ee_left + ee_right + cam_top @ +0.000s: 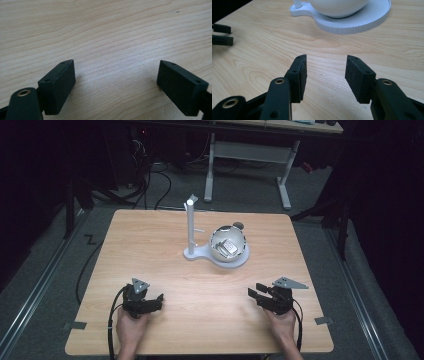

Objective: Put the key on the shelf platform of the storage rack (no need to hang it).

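1. Right gripper (pixel 325 75) — jaws apart, empty, low at five o'clock on the table (pixel 150 245).
2. Left gripper (pixel 116 82), at seven o'clock, gapes wider.
3. Bowl (pixel 227 245) (something pale inside) sits on its white stand (pixel 200 254) at twelve o'clock — approach level, avoiding the post.

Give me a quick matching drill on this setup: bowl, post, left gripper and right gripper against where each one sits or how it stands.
Things:
1. bowl
2. post
3. left gripper
4. right gripper

Places or states:
A. open, near the table's front left, over bare wood
B. upright at the left end of the white base
C. open, near the front right, facing the white base
D. resting on the round part of the white base, something small inside

Pairs: 1-D, 2-B, 3-A, 4-C
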`<state>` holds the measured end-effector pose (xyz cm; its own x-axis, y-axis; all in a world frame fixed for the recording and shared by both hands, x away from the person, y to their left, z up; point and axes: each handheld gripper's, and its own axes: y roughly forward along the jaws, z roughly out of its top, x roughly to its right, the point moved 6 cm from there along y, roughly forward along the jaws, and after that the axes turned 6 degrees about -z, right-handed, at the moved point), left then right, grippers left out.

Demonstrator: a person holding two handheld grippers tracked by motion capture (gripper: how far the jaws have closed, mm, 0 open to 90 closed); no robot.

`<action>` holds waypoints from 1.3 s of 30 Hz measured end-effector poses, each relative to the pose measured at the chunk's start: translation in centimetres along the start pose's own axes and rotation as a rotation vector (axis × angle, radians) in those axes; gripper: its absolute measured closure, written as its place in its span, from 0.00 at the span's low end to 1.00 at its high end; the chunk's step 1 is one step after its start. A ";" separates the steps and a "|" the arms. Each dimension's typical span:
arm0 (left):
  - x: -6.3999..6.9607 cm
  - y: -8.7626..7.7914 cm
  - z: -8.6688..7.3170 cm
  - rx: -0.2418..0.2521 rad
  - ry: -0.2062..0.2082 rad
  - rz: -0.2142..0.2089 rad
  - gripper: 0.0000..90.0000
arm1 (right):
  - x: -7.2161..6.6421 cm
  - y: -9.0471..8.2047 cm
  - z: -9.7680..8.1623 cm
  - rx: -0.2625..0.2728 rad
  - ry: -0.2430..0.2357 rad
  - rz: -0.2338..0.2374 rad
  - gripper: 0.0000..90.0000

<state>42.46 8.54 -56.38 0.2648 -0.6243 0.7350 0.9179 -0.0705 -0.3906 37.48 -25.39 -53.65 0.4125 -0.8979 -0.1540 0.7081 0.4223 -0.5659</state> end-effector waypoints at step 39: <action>0.0 0.0 0.0 -0.001 0.001 -0.002 0.17 | -0.7 2.6 -2.7 -0.137 -0.183 -0.168 0.47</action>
<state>42.42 8.51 -56.38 0.2624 -0.6250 0.7352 0.9183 -0.0723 -0.3892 37.49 -24.00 -57.19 0.4010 -0.9113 0.0932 0.6967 0.2373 -0.6770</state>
